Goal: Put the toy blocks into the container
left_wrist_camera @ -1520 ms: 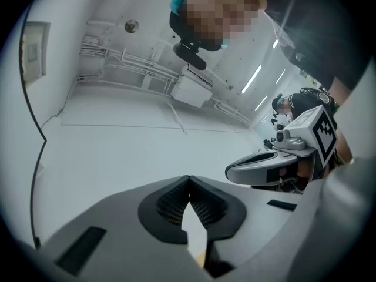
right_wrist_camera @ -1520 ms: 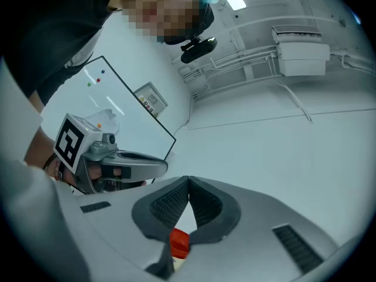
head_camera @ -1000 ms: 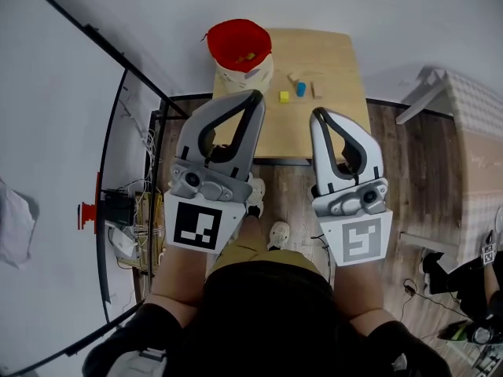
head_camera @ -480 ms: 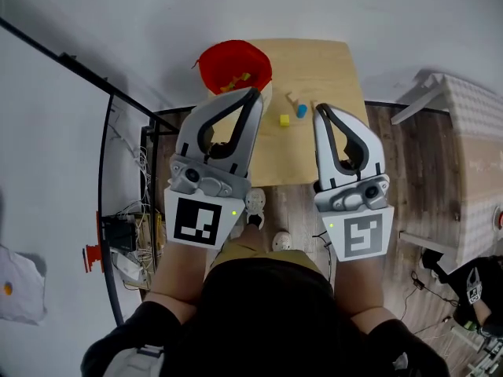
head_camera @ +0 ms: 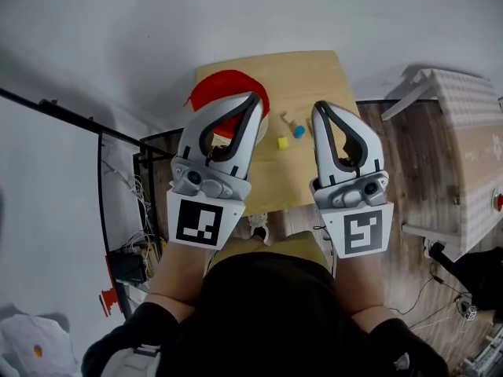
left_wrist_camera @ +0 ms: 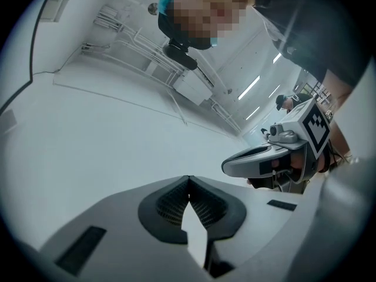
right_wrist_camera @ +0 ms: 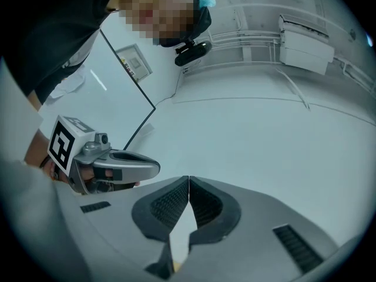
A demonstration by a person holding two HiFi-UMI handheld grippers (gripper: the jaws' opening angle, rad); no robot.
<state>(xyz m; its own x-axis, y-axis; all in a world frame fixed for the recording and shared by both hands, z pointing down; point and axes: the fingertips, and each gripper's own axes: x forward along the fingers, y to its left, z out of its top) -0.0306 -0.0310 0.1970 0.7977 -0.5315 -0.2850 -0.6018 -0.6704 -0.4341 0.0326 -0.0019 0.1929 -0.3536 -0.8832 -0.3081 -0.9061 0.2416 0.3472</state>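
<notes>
In the head view a red container (head_camera: 220,99) stands on the left of a small wooden table (head_camera: 314,73), partly hidden behind my left gripper (head_camera: 253,100). A yellow block (head_camera: 282,142), a blue block (head_camera: 299,131) and a wooden block (head_camera: 289,121) lie on the table between the two grippers. My right gripper (head_camera: 318,111) is held beside them on the right. Both grippers are raised above the table and tilted upward, jaws shut with nothing in them. The left gripper (left_wrist_camera: 188,181) and right gripper (right_wrist_camera: 188,181) views face a white wall.
A black metal frame (head_camera: 141,171) with cables stands left of the table. White furniture (head_camera: 464,132) sits on the wooden floor at the right. The person's dark clothing fills the bottom of the head view.
Both grippers have travelled forward toward the table. The table now sits lower in the view, and the left gripper covers part of the red container.
</notes>
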